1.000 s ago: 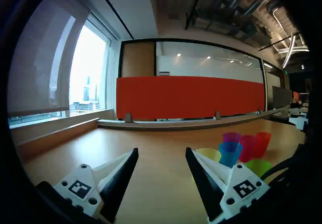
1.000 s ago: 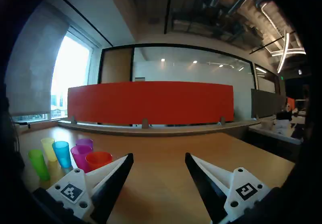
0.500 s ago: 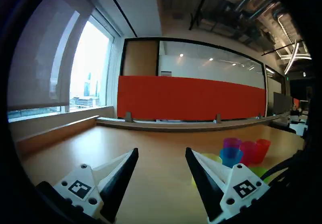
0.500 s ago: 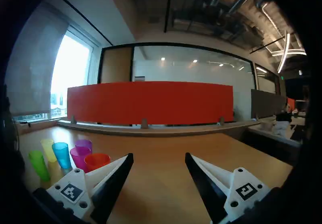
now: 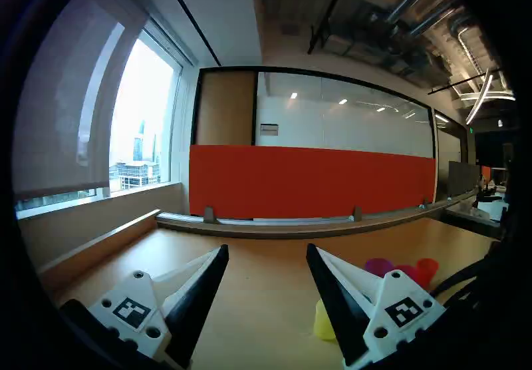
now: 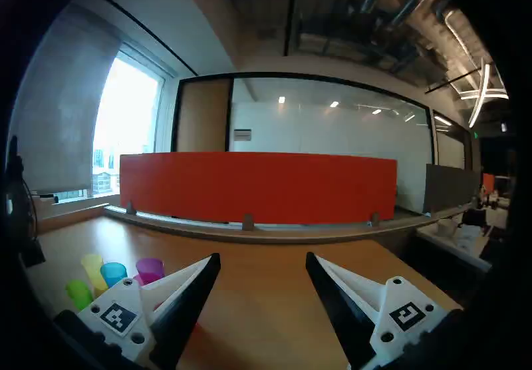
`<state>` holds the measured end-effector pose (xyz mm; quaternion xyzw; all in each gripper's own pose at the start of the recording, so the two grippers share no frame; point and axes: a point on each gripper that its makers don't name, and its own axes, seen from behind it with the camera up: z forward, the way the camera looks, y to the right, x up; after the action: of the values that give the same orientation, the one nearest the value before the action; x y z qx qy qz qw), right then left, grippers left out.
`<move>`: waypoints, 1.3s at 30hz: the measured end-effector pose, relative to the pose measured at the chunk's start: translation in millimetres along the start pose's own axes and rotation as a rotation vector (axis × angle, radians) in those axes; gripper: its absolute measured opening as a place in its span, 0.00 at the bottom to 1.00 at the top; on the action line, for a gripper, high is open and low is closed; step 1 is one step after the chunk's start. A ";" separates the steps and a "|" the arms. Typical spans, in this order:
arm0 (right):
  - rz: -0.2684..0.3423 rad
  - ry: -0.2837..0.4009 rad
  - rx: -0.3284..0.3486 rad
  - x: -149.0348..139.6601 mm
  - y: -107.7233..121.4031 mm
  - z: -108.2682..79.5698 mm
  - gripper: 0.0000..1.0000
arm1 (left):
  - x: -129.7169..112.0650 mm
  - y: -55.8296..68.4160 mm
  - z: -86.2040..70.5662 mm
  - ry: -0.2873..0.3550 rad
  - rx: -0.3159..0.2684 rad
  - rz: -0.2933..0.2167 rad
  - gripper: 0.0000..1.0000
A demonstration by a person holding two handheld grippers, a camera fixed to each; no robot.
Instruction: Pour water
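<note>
Cups (image 6: 114,273), coloured plastic, clustered lower left of right gripper view, lower right of left gripper view. Likely light, thin-walled, tippy; pinch mid-wall, gently. Left gripper (image 5: 266,247) spread, empty. Right gripper (image 6: 261,255) spread, empty.

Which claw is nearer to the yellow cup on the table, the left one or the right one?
Left, I judge. The yellow cup sits low beside the left claw, just past its right finger, looking large. From the right claw, it stands small and farther off, beyond its left finger.
</note>
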<state>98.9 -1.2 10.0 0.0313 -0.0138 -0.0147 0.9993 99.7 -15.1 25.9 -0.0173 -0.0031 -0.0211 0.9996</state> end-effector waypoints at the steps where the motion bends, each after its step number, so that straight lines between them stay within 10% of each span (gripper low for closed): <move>1: 0.001 -0.003 0.000 5.7 0.9 0.7 1.00 | 5.3 -0.1 1.3 -0.002 -0.004 -0.001 0.86; 24: -0.030 0.020 0.038 78.3 -9.0 12.8 1.00 | 92.1 12.9 10.9 -0.009 -0.123 0.019 0.86; 39: -0.010 -0.006 0.328 82.7 -67.6 8.3 1.00 | 89.1 41.6 8.6 -0.016 -0.302 0.057 0.86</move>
<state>179.3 -71.6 16.2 0.1942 -0.0187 -0.0174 0.9806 190.4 23.0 33.7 -0.1677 -0.0075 0.0069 0.9858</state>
